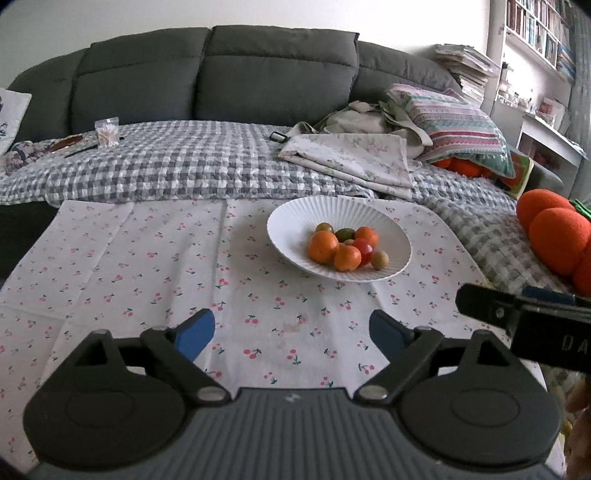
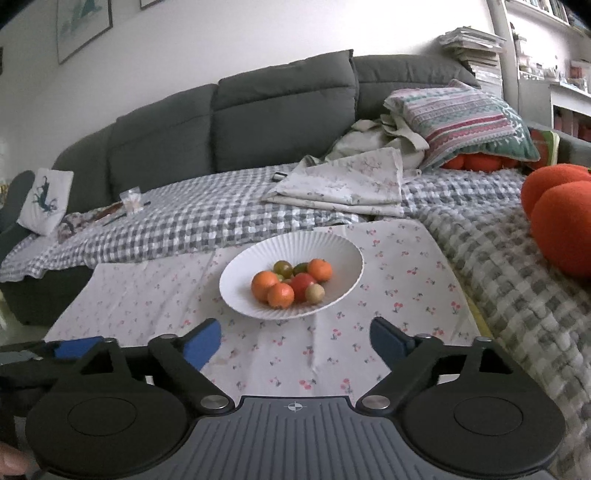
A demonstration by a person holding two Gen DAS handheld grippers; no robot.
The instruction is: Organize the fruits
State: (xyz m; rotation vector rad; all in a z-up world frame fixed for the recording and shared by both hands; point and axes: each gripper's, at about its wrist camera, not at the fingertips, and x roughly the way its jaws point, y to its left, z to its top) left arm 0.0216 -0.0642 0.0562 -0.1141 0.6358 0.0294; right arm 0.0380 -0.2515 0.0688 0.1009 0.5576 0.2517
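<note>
Left tool (image 1: 291,334) spread, holding nothing; right tool (image 2: 295,341) spread likewise; fruits (image 1: 343,247) piled in white bowl (image 1: 295,221)

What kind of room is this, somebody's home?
Most likely a home living room: a grey sofa behind a cloth-covered table, a bookshelf by the wall, and a plate of fruit set out.

Soft, even daylight, moderately bright, slightly cool cast. Faint diffuse shadow under white bowl (image 1: 284,236) on cherry-print cloth (image 1: 147,266); no glare. Strong fisheye bending of grey sofa (image 2: 280,110) and bookshelf (image 1: 539,29), dark vignette in corners. Centre sharp, edges softer, mild compression noise.
</note>
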